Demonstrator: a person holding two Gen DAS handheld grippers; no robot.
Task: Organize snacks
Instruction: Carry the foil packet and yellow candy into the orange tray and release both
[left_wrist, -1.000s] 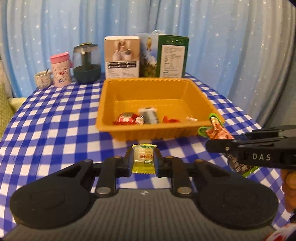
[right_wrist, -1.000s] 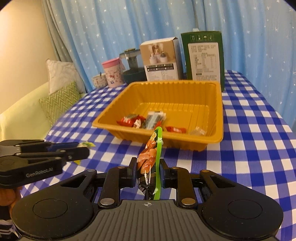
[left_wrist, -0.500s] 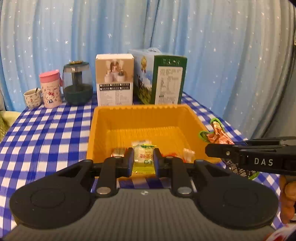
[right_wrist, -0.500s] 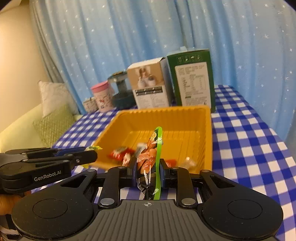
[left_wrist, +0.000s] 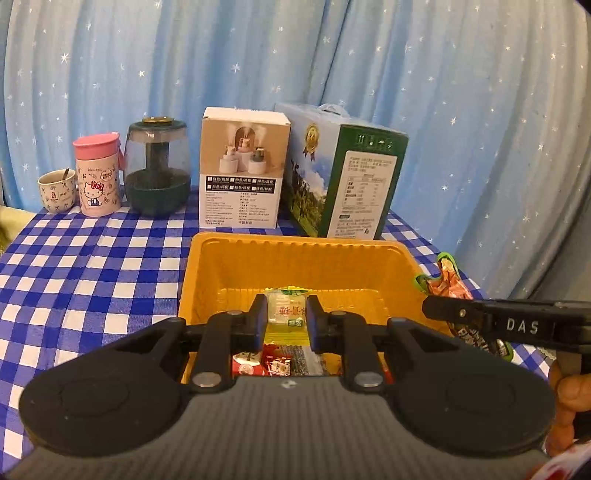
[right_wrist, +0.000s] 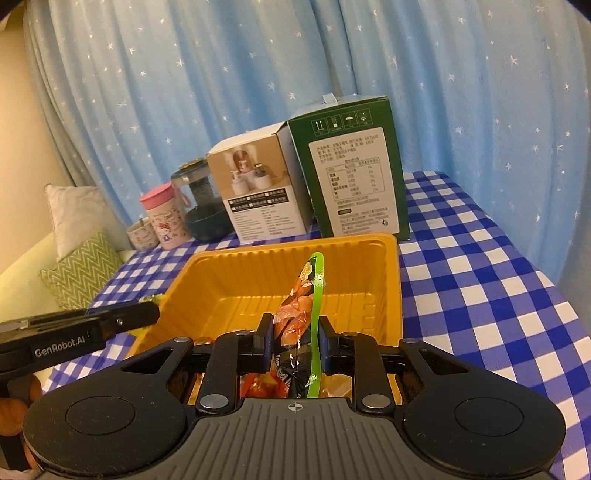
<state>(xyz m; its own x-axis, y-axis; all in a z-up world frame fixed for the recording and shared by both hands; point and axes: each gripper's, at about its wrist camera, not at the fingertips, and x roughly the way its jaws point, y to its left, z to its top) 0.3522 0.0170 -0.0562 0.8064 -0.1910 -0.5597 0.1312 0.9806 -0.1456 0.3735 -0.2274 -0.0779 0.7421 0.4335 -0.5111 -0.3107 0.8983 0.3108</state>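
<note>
Blue-checked table (left_wrist: 92, 266) carried an orange tray (right_wrist: 391, 280) near its far edge. Above the tray, the right claw (right_wrist: 293, 338) gripped an orange-green snack packet (right_wrist: 299, 306); the left claw (left_wrist: 286, 319) pinched a small yellow-green candy (left_wrist: 287, 306).

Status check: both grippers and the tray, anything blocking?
Left gripper shut on yellow candy packet, over orange tray. Right gripper shut on orange snack pouch, also over tray. Snacks already inside; nothing blocking.
</note>
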